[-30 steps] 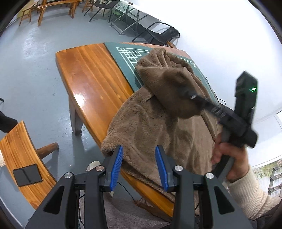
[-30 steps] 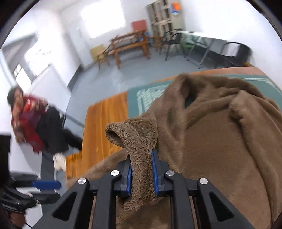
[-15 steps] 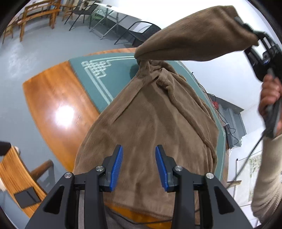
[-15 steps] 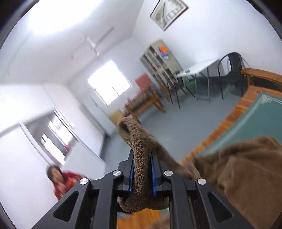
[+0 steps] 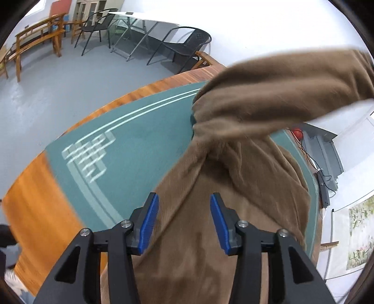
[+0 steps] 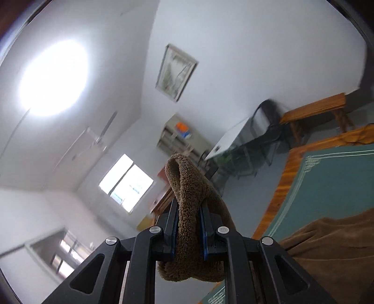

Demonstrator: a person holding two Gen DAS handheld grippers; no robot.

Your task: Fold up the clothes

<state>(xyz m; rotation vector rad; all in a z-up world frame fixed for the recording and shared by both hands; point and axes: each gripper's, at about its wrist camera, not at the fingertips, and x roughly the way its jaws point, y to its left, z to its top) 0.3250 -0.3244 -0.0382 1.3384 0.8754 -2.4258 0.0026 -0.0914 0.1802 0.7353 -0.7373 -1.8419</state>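
Right wrist view: right gripper (image 6: 188, 230) pinches the brown fleece garment's (image 6: 187, 198) edge up high. Left gripper (image 5: 184, 222) spread wide above the fleece on the green mat (image 5: 140, 145).

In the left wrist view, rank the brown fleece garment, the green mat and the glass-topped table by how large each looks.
1. Brown fleece garment, though nearness to the camera inflates it.
2. Green mat, partly covered.
3. Glass-topped table, far off, so its true size is unsure.
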